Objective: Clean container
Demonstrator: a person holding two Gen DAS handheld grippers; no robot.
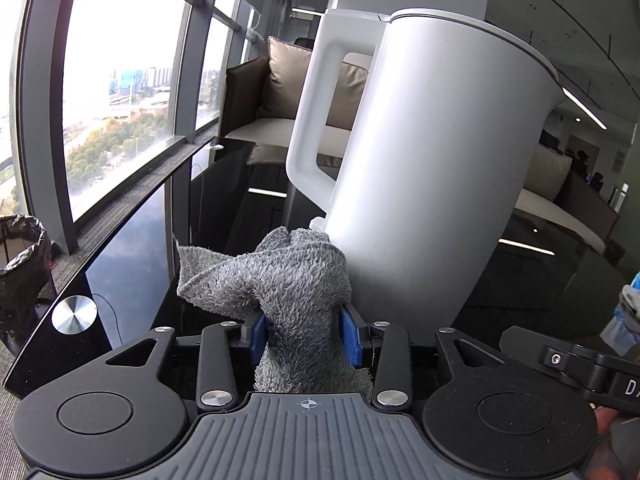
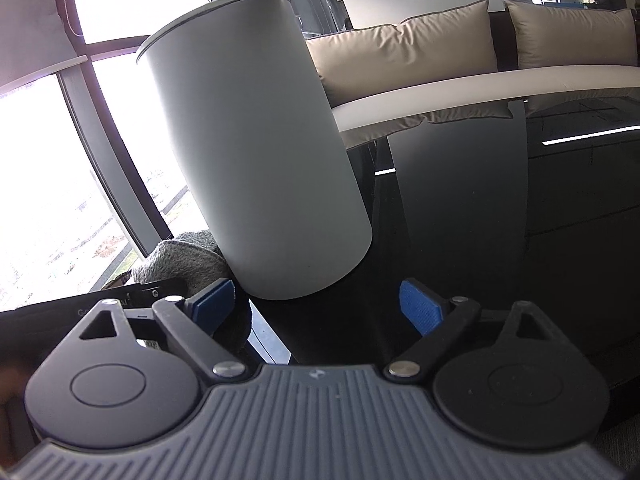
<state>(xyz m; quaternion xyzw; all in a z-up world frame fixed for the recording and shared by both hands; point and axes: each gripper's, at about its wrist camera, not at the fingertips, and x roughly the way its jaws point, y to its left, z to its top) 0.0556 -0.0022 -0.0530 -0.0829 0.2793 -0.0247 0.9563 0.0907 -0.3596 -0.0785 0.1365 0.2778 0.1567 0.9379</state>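
left wrist view: the left gripper (image 1: 306, 334) is pinching a grey fluffy cloth (image 1: 280, 280) between its blue pads (image 1: 352, 338), and the bunched top of the cloth touches the lower wall of a white kettle (image 1: 432, 152). the kettle stands on the black glossy bench (image 1: 132, 248), lid on, handle (image 1: 320, 112) turned toward the windows (image 1: 120, 92) along the bench's left edge. a round metal disc (image 1: 74, 314) sits at the near left corner of the bench, and a bin with a black liner (image 1: 22, 272) stands on the floor beyond that corner. in the right wrist view the right gripper (image 2: 320, 306) is spread wide and empty, close in front of the kettle's base without touching it. beige cushions (image 2: 404, 48) lie on a seat past the far edge.
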